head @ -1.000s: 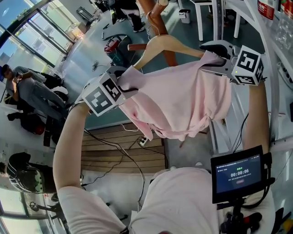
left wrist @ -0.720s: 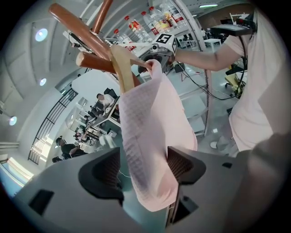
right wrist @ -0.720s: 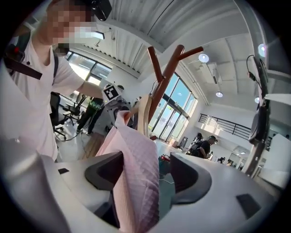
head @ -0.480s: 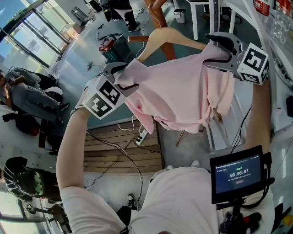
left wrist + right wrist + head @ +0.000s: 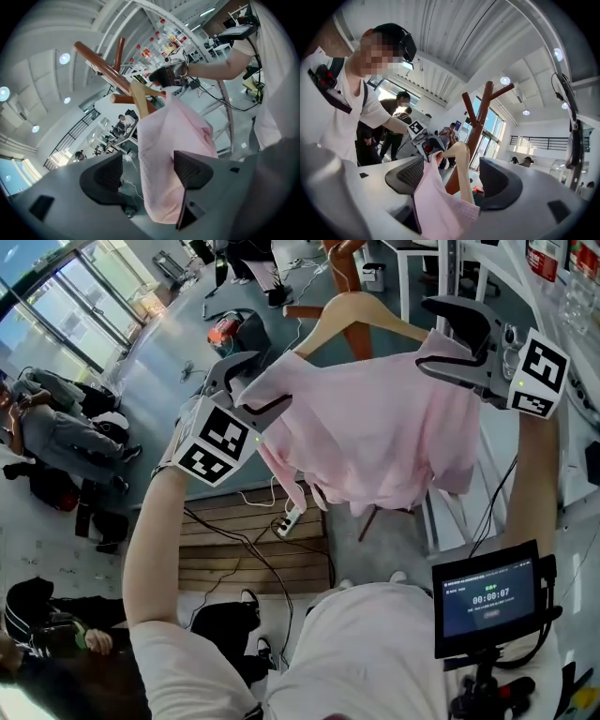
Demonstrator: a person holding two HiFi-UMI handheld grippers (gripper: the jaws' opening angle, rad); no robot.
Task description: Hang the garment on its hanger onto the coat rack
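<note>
Garment (image 5: 375, 427) draped on hanger (image 5: 352, 310). We find its left end between the jaws of the left gripper (image 5: 258, 385) and its right end between those of the right gripper (image 5: 445, 338). The coat rack (image 5: 480, 123) stands behind the hanger, apparently apart from it. A screen (image 5: 487, 601) lies below the right gripper.

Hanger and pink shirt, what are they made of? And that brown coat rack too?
The hanger looks like pale wood, smooth and slightly glossy, with a warm tan colour. The shirt is soft cloth, probably a knit: it folds and droops, and shows a fine grid texture up close. The coat rack looks like reddish-brown varnished wood, though painted metal can't be ruled out.
</note>
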